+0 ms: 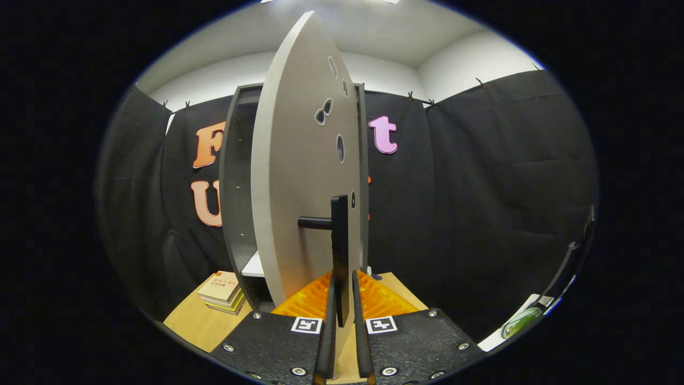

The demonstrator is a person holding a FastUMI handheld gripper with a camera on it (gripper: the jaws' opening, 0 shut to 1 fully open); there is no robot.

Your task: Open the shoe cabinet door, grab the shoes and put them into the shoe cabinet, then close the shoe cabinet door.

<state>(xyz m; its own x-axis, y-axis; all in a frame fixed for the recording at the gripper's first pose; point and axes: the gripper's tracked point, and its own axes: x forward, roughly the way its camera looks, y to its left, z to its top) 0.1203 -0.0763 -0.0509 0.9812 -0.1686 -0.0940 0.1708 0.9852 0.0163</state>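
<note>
Between the two fingers of the gripper [342,315] stands the dark vertical handle [339,251] of the shoe cabinet door [299,176], the fingers drawn narrow with one on each side of the bar's lower part, seemingly clamped on it (actual contact is hard to confirm). That pale door is swung out edge-on toward the camera, hinged to the dark shoe cabinet [238,187] beyond, whose interior shelf shows left of it. Beside the cabinet's foot, books [222,291] lie stacked on the wooden table [195,323].

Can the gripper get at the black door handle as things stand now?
Probably yes: the gripper already has the door handle between its fingers, with nothing in the way. Whether both fingers press on it, I cannot tell.
</note>
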